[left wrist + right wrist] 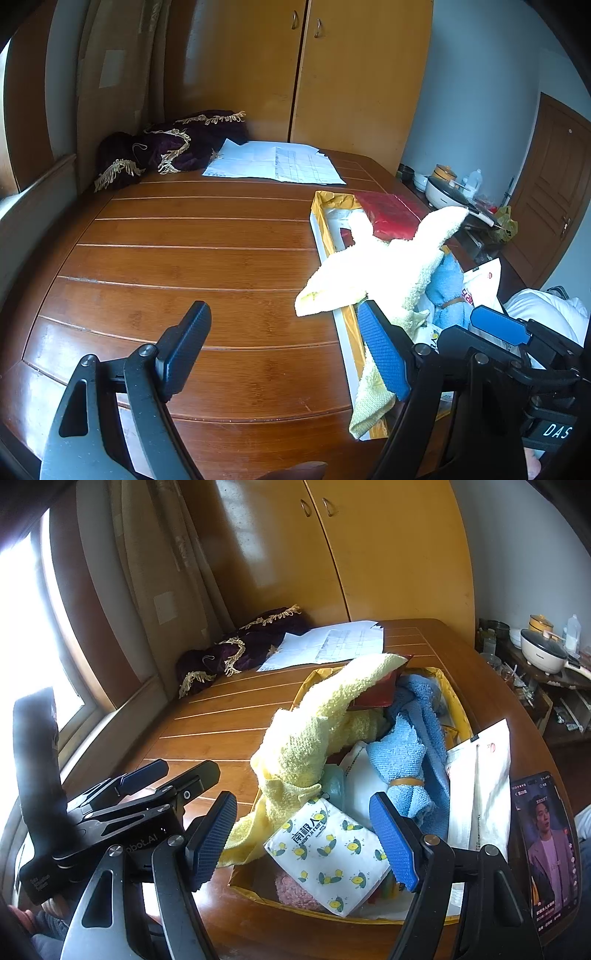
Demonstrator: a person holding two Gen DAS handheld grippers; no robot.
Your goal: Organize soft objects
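A pale yellow towel [373,273] lies heaped over the left rim of a yellow-lined box [321,221], with one end hanging outside. My left gripper [284,349] is open above the table, and its right finger [384,350] is against the hanging towel. In the right wrist view the yellow towel [306,731] and a blue towel [406,760] bound with a rubber band lie in the box [458,705]. My right gripper [303,843] stands open over a lemon-print tissue pack [325,853], holding nothing.
A phone [546,849] with a lit screen and a white packet [480,794] lie right of the box. A red packet [391,214] rests in the box. Papers [273,160] and a purple fringed cloth [170,147] lie at the table's far side. Wardrobe behind.
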